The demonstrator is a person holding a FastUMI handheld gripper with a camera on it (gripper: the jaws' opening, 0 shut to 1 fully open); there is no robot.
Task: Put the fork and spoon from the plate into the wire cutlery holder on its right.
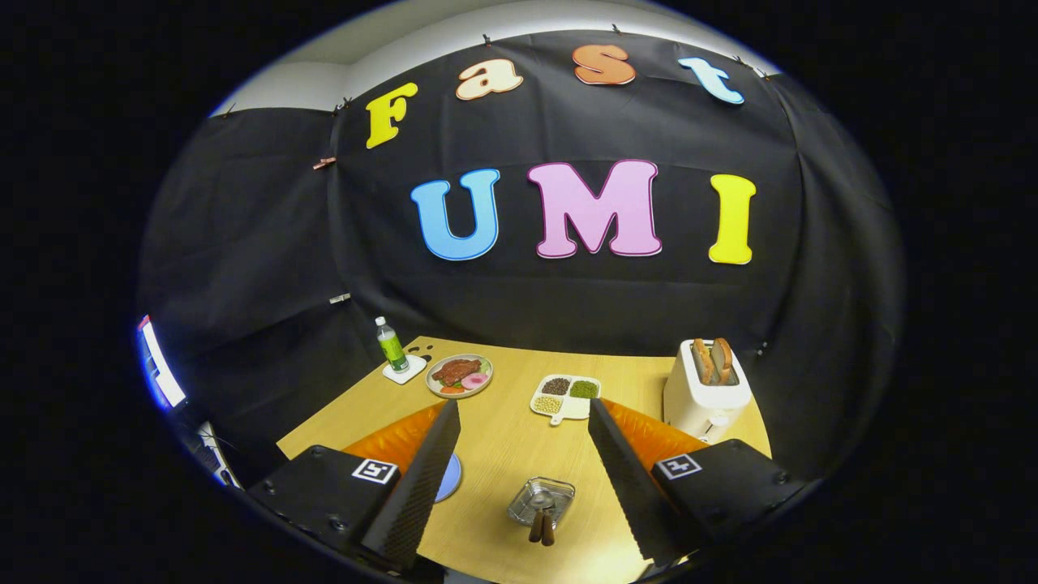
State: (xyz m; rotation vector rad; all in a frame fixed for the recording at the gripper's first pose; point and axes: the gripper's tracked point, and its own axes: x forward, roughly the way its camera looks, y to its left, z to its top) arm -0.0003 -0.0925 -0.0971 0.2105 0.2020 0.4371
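Gripper view: the gripper (523, 418) is seen w/ fingers spread wide apart, nothing held between them, raised above a light wood table (503, 454).

Between the fingers, low & close to the camera, a wire cutlery holder (542, 499) is seen: small, silvery mesh, squarish rim. Two brown handles (542, 527) stick out of it toward the camera, side by side, touching or nearly so; which is fork & which is spoon can't be told, as the heads are hidden in the mesh. A blue plate (451, 478) is partly hidden behind the left finger, just left of the holder; only a sliver of rim is visible.

Beyond the fingertips, a white divided dish (565, 397) w/ brown, green & yellowish grains is placed mid-table. To its left, a round plate w/ food (459, 375) is seen, then a green bottle (392, 345) upright on a white coaster (404, 370) near the far left corner. At far right, a white toaster (704, 388) is set w/ two bread slices standing in the slots.

Black cloth (259, 243) is hung round the table as booth wall. A lit screen (160, 365) is seen at far left, off the table.
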